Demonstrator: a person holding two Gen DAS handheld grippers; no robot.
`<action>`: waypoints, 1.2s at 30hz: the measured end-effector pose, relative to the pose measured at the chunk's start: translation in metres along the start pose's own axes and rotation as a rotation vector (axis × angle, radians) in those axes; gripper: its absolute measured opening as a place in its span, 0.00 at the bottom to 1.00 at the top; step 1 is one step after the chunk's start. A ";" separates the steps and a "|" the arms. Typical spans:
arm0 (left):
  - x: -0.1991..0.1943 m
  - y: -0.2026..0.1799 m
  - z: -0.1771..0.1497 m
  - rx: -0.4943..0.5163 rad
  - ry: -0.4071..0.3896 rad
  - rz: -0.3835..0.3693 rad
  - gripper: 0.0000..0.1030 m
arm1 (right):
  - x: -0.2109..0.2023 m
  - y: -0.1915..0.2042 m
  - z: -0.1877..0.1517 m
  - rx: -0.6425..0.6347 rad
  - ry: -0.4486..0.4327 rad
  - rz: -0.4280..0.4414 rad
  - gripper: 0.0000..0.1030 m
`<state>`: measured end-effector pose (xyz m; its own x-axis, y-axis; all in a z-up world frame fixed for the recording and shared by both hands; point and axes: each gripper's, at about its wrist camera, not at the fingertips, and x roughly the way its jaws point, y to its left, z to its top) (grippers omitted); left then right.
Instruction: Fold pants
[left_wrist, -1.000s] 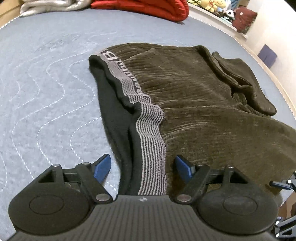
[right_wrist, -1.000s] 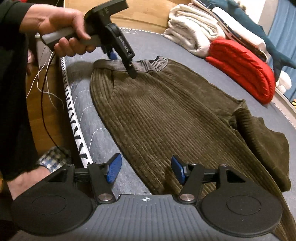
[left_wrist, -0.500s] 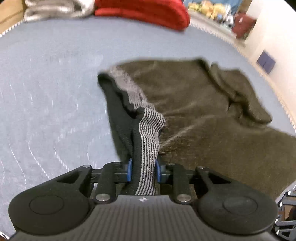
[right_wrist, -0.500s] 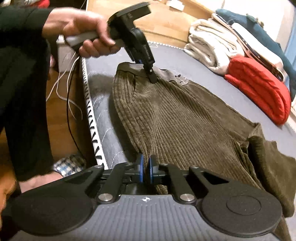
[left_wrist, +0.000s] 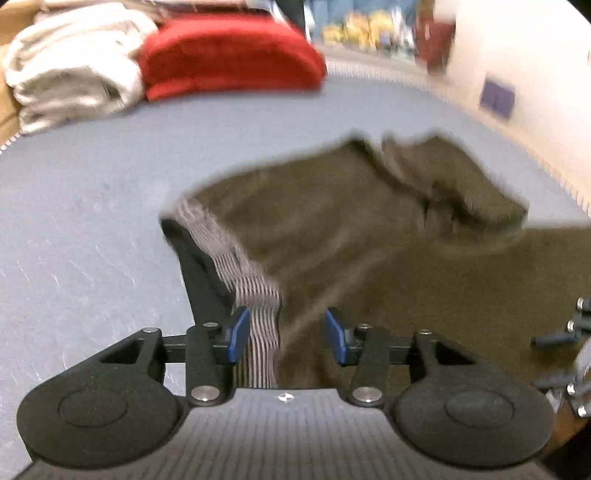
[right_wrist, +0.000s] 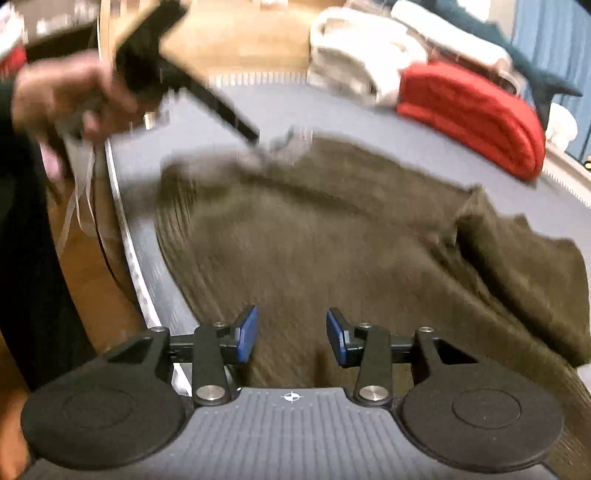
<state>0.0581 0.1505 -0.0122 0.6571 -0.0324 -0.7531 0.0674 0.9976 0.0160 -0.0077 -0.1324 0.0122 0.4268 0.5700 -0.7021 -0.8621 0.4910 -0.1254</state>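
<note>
Both claws stood spread: the left gripper over the pants' striped waistband, the right gripper near the bed's edge.

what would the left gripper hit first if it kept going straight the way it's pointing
Most likely the pants: the open left gripper has the striped waistband lying between its fingers, directly ahead. The frame is blurred, so exact depth is unclear.

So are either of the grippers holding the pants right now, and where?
Nothing is held. The left gripper is open astride the striped grey waistband of the olive-brown corduroy pants; the right gripper is open over their side edge.
</note>
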 end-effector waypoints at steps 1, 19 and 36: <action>0.014 -0.001 -0.006 0.023 0.092 0.027 0.48 | 0.007 0.005 -0.005 -0.034 0.044 -0.016 0.41; -0.001 -0.034 -0.021 0.168 0.051 -0.001 0.48 | 0.004 -0.013 -0.004 0.034 0.039 -0.114 0.56; 0.007 -0.060 0.010 0.097 -0.008 -0.083 0.70 | -0.004 -0.037 -0.002 0.115 0.014 -0.195 0.64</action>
<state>0.0664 0.0899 -0.0119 0.6523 -0.1159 -0.7491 0.1944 0.9808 0.0175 0.0222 -0.1541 0.0183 0.5775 0.4484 -0.6822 -0.7266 0.6633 -0.1791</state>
